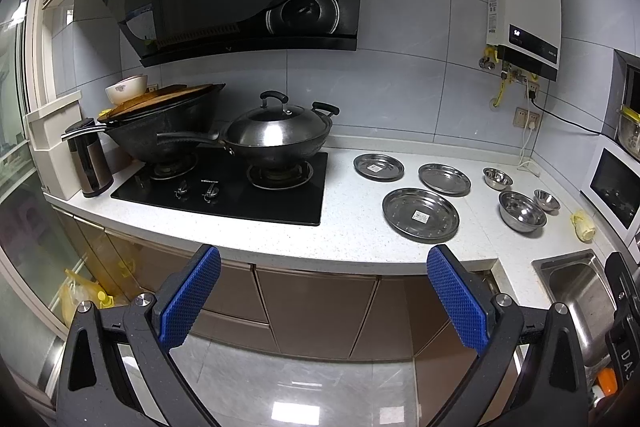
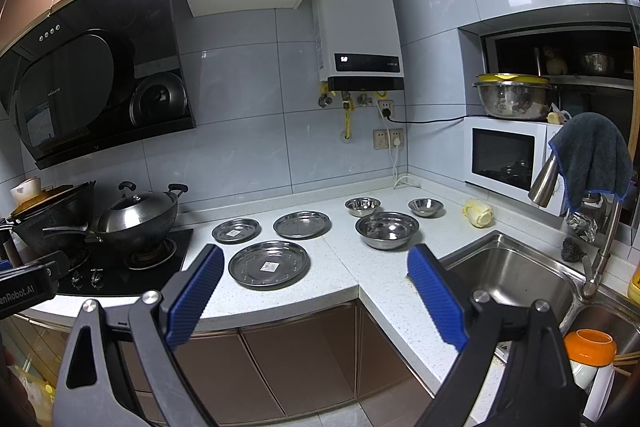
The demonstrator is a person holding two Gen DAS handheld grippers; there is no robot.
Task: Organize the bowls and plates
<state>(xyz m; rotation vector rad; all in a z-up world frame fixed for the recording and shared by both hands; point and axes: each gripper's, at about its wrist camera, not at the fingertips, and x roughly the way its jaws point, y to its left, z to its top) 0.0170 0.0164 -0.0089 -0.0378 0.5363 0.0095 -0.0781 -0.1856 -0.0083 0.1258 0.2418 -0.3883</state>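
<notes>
Three steel plates lie on the white counter (image 1: 352, 227): a large one (image 1: 420, 215) (image 2: 269, 265) in front, two smaller ones (image 1: 378, 167) (image 1: 444, 179) behind it. To their right stand a large steel bowl (image 1: 521, 217) (image 2: 386, 230) and two small bowls (image 1: 497, 178) (image 1: 546, 200). My left gripper (image 1: 322, 291) is open and empty, held in front of the counter edge, short of the plates. My right gripper (image 2: 316, 295) is open and empty, in front of the counter, below the large plate.
A black gas hob (image 1: 224, 187) with two woks (image 1: 276, 135) (image 1: 160, 131) is at the left. A kettle (image 1: 88, 159) stands at far left. A steel sink (image 2: 508, 279) and tap are at right, a microwave (image 2: 508, 157) behind. A yellow item (image 2: 478, 213) lies near the bowls.
</notes>
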